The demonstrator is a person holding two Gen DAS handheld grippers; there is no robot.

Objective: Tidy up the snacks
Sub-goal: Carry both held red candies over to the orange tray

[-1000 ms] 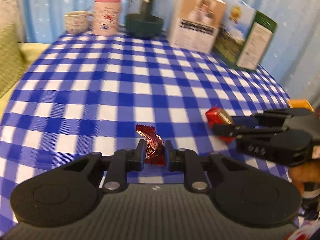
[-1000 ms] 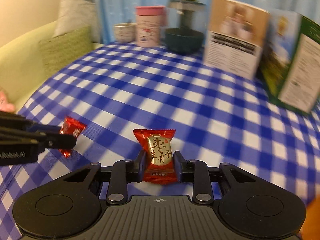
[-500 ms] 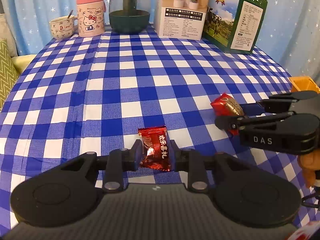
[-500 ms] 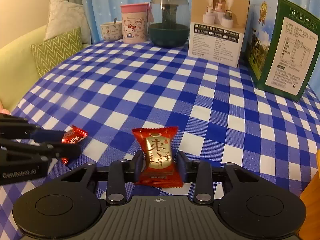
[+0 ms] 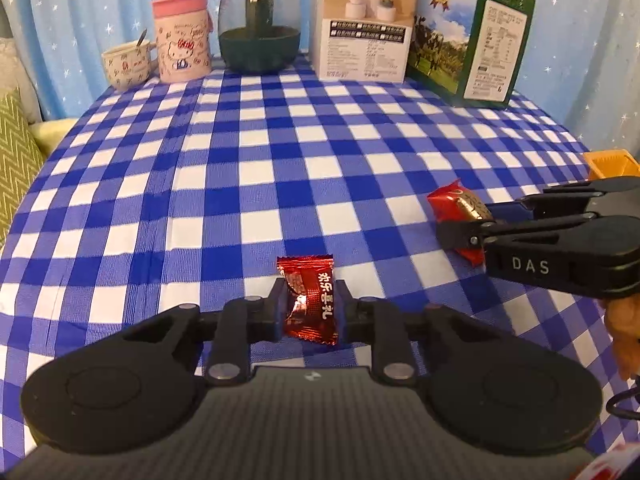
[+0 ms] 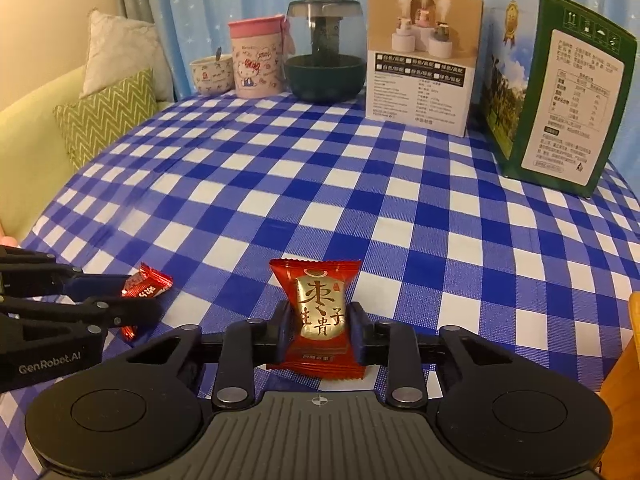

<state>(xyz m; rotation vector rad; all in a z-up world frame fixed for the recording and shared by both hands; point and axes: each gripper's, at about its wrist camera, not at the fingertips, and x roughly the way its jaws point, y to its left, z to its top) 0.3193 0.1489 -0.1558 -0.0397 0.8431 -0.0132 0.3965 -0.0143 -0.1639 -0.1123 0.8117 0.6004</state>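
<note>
My left gripper [image 5: 310, 306] is shut on a small dark red candy wrapper [image 5: 310, 300] and holds it above the blue checked tablecloth [image 5: 280, 168]. My right gripper [image 6: 320, 332] is shut on a red and gold snack packet [image 6: 318, 312], upright between the fingers. In the left wrist view the right gripper [image 5: 456, 232] comes in from the right with its packet [image 5: 458, 204]. In the right wrist view the left gripper [image 6: 136, 300] comes in from the left with its candy [image 6: 146, 284]. An orange container edge [image 5: 610, 162] shows at the right.
At the table's far edge stand a small cup [image 5: 126, 64], a pink Hello Kitty tumbler [image 5: 182, 40], a glass teapot [image 5: 258, 28], a beige box [image 5: 366, 24] and a green box [image 5: 472, 36]. A sofa with a zigzag cushion [image 6: 104, 112] lies to the left.
Both grippers have tilted up and steadied while still holding their snacks; the far objects now sit higher and sharper in view. The two grippers stay close side by side.
</note>
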